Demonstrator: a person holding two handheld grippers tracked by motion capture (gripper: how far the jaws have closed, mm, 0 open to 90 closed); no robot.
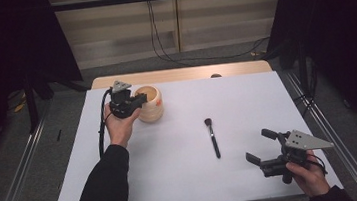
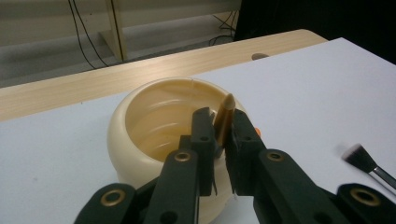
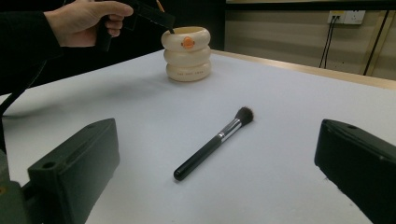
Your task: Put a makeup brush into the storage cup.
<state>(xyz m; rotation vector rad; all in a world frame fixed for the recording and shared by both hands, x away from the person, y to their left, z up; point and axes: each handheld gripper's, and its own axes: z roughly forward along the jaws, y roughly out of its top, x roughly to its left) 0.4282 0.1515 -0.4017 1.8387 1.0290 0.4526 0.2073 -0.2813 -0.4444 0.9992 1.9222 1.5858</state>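
A cream ribbed pot point(image 1: 151, 108) with an orange mark stands at the back left of the white table point(image 1: 175, 181). My left gripper point(image 1: 138, 101) hangs just over the pot's rim point(image 2: 140, 93), shut on a thin gold stick point(image 2: 224, 119) that points up between the jaws. In the right gripper view the stick's dark lower end point(image 3: 170, 30) dips into the pot point(image 3: 187, 51). A black-handled makeup brush point(image 1: 212, 137) lies flat mid-table, bristles away from me. My right gripper point(image 1: 257, 145) rests low at the front right, open, with the brush point(image 3: 212, 144) ahead between its pads point(image 3: 74, 163).
A wooden strip point(image 1: 179, 74) runs along the table's far edge, with a small dark knob point(image 1: 215, 75) on it. Metal rails point(image 1: 331, 134) flank the table. Cables point(image 1: 160, 37) hang on the wall behind.
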